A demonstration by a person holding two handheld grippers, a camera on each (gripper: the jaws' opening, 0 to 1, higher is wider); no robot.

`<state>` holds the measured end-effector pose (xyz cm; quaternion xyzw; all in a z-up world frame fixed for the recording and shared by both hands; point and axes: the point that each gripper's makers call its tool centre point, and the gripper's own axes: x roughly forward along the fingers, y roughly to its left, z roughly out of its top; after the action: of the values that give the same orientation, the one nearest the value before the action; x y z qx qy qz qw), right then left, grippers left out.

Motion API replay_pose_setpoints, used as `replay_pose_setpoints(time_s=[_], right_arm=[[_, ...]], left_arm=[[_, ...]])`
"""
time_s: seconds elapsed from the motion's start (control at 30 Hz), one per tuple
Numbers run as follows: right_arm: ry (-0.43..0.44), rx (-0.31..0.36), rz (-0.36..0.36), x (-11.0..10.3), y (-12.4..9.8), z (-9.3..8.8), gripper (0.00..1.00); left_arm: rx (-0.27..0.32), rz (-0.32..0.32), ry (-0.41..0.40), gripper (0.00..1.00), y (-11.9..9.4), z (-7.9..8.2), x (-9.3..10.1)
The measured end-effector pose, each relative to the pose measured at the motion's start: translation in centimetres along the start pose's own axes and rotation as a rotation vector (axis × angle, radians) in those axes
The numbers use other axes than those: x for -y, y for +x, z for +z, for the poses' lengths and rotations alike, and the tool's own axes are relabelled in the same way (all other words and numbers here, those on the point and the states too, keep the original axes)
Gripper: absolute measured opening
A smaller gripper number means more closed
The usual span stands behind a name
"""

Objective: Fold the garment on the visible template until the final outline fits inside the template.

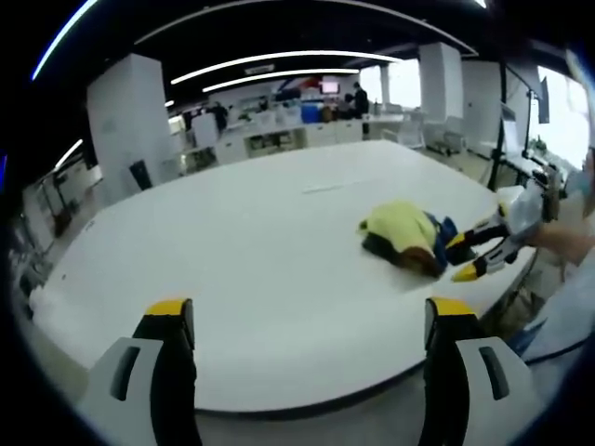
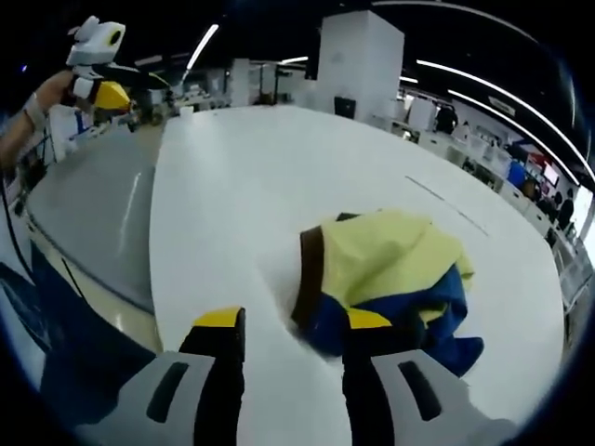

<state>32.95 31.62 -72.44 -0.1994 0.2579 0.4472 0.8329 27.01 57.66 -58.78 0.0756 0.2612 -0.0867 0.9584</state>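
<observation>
garment [image 2: 390,279] bunched on white table [image 1: 260,251], near its right edge | right gripper [image 2: 288,325] jaws apart, at the near hem | left gripper [image 1: 307,311] jaws apart, well clear | template not discernible | advice — pinch one layer only, spread flat before folding

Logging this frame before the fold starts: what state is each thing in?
Yellow, blue and brown fabric garment: crumpled in a heap, unfolded.
Large white table: garment lying near one edge.
Left claw: open, holding nothing.
Right claw: open, at the garment's edge.
</observation>
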Motion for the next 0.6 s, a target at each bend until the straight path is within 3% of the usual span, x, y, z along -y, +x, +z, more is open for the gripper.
replay_pose_setpoints(time_s=[0.2, 0.6], right_arm=[[0.019, 0.009, 0.006, -0.1, 0.4, 0.2, 0.37], [-0.017, -0.043, -0.015, 0.1, 1.6, -1.1, 0.34]], left_arm=[[-0.003, 0.002, -0.001, 0.99, 0.0, -0.2, -0.3], [-0.006, -0.007, -0.002, 0.99, -0.3, -0.5, -0.6]])
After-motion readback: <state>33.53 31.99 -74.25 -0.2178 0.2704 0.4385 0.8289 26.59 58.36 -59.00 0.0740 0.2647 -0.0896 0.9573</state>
